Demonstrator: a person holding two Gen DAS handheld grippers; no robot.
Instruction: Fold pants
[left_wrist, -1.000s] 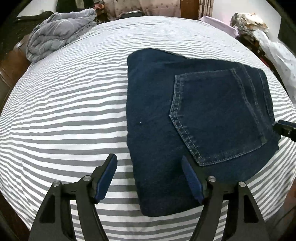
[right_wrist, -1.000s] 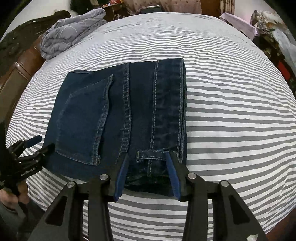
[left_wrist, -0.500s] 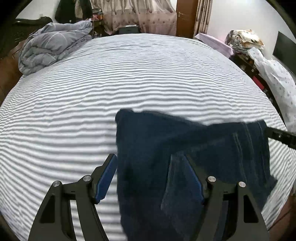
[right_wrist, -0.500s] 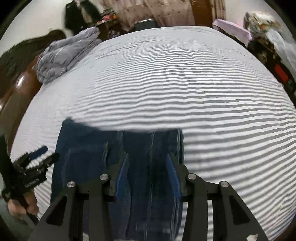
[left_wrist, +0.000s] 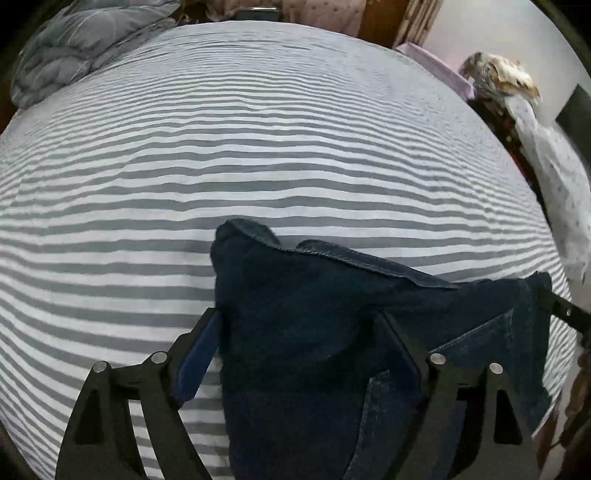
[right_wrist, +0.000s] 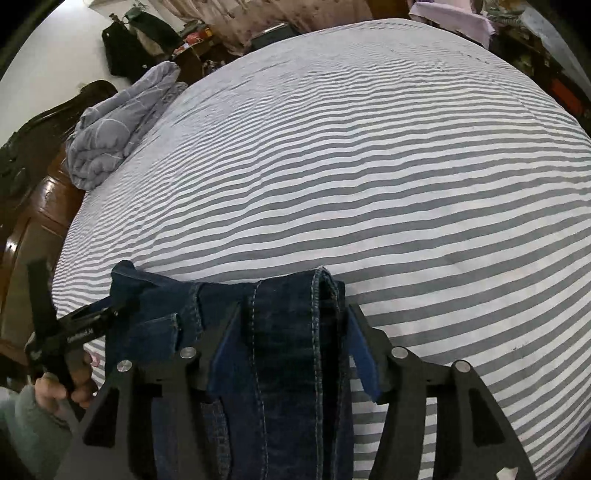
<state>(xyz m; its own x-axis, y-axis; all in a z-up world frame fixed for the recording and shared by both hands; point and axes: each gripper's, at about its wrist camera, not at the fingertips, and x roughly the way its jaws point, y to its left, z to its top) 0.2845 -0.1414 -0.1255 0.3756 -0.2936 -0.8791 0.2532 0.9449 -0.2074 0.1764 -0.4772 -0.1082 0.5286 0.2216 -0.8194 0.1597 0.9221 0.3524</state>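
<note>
Dark blue denim pants (left_wrist: 314, 332), folded into a thick bundle, fill the lower middle of both wrist views, above a bed covered by a grey-and-white striped sheet (left_wrist: 258, 166).

In the left wrist view, the left gripper (left_wrist: 301, 350) has its two blue-padded fingers (left_wrist: 195, 358) spread wide, with the folded pants bulging up between them. The cloth touches or hides the inner face of each pad, but whether the fingers actually pinch it cannot be told. Ahead of the fingertips the top edge of the bundle shows a stitched hem running to the right. A seamed panel of slightly lighter denim lies beside the right finger.

In the right wrist view, the right gripper (right_wrist: 291, 347) is also spread, straddling a band of denim with pale double stitching that runs straight back between the fingers (right_wrist: 364, 354). The cloth presses against the left pad; the right pad stands just clear of it.

A crumpled grey quilt (right_wrist: 118, 125) lies well beyond the fingertips to the left, at the bed's far edge.
</note>
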